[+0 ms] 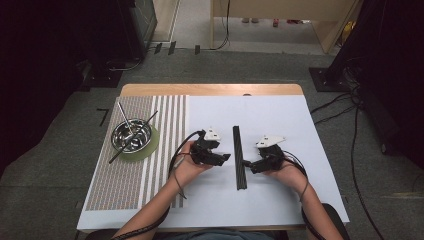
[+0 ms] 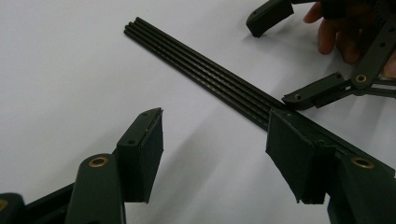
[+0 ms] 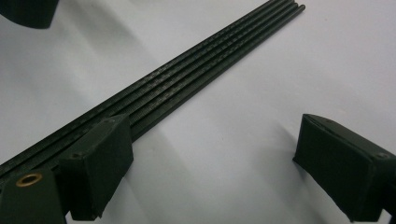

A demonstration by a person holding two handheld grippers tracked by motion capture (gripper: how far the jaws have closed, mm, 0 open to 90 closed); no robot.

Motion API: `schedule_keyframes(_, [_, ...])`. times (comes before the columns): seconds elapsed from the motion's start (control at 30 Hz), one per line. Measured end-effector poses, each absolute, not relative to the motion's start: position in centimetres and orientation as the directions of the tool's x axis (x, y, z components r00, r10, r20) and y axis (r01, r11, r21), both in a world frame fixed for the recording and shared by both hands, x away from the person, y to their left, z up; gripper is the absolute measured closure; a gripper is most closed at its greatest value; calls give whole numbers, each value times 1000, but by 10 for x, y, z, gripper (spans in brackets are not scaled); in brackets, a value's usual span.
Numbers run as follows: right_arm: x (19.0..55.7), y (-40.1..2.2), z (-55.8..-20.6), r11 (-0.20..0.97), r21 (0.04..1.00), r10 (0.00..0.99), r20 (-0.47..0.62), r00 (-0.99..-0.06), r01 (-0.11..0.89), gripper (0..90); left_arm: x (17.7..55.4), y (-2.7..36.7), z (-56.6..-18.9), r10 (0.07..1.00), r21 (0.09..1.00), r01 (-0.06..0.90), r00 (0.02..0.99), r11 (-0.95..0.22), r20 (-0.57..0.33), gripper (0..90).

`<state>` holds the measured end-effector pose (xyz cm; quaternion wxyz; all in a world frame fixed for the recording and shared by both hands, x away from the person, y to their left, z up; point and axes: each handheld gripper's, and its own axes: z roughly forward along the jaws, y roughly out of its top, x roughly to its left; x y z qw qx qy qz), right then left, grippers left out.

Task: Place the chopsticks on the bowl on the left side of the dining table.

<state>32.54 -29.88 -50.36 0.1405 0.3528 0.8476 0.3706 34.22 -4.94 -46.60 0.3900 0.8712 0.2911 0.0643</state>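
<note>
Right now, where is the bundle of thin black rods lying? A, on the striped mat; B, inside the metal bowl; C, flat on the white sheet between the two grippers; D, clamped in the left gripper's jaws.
C: the black rods lie flat on the white sheet, between the left gripper and the right gripper, both with open jaws.

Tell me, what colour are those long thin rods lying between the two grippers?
Black rods, side by side; right gripper view shows them best.

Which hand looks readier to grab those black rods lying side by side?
Probably the right gripper: its open jaws sit closer to the black rods, one jaw at their edge. The left gripper, also open, is slightly farther away.
</note>
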Motion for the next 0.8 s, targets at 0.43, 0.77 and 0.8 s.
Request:
schedule_keyframes(0.43, [326,-299,-504,477,727,702,23,-712,494,109,338,-61,-474,544,727,451,829,-518,-126,402])
schedule_keyframes(0.77, [325,-299,-504,477,728,702,22,-712,493,109,330,-73,-484,526,740,415,845,-529,-97,370])
schedule_keyframes(0.8, [325,-299,-504,477,728,702,22,-712,493,109,329,-74,-485,528,740,410,845,-533,-89,377])
